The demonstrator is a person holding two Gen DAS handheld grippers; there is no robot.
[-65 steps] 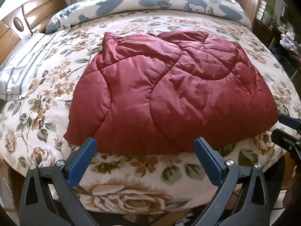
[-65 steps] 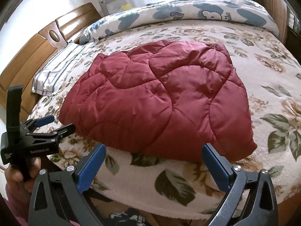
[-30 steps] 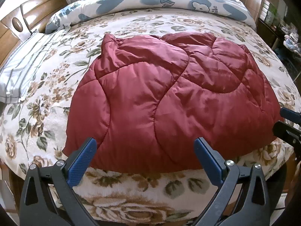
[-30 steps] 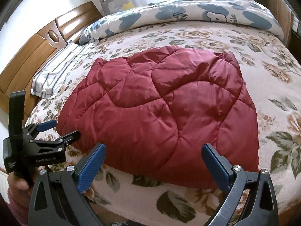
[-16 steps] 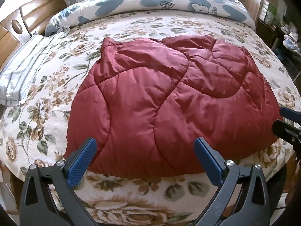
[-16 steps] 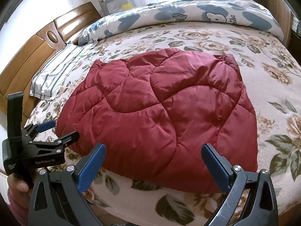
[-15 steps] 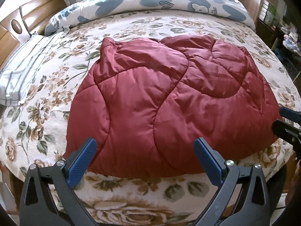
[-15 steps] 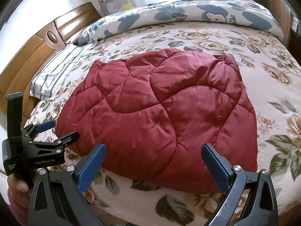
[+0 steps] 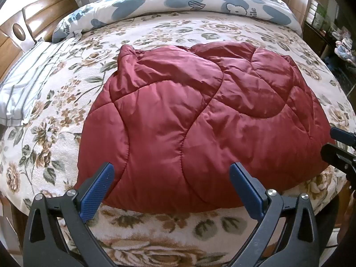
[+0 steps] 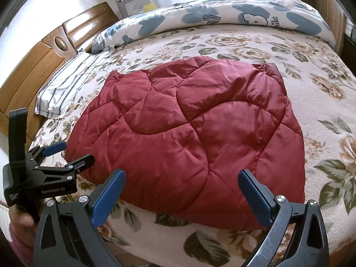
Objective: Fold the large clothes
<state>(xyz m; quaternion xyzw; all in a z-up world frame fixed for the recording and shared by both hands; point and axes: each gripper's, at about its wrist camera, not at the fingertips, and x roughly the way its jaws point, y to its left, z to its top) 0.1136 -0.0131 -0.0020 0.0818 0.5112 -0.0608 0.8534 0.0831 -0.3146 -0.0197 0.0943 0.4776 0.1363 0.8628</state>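
Observation:
A dark red quilted jacket (image 9: 200, 120) lies folded in a rough rectangle on the floral bed cover (image 9: 155, 233); it also shows in the right wrist view (image 10: 195, 133). My left gripper (image 9: 171, 182) is open and empty, hovering over the jacket's near edge. My right gripper (image 10: 181, 189) is open and empty over the near edge too. The left gripper also shows in the right wrist view (image 10: 66, 153), open by the jacket's left corner. The right gripper shows at the right edge of the left wrist view (image 9: 338, 143), by the jacket's right corner.
A blue-and-white duvet (image 9: 200, 2) lies rolled along the far side of the bed. A striped pillow (image 9: 24, 82) and wooden headboard (image 10: 44, 62) are on the left. A wooden cabinet (image 9: 311, 6) and cluttered shelves stand on the right. The bed's front edge is just below my grippers.
Both grippers have moved forward and slightly up over the jacket's near edge since about two seconds ago. The jacket has not moved. Both stay open.

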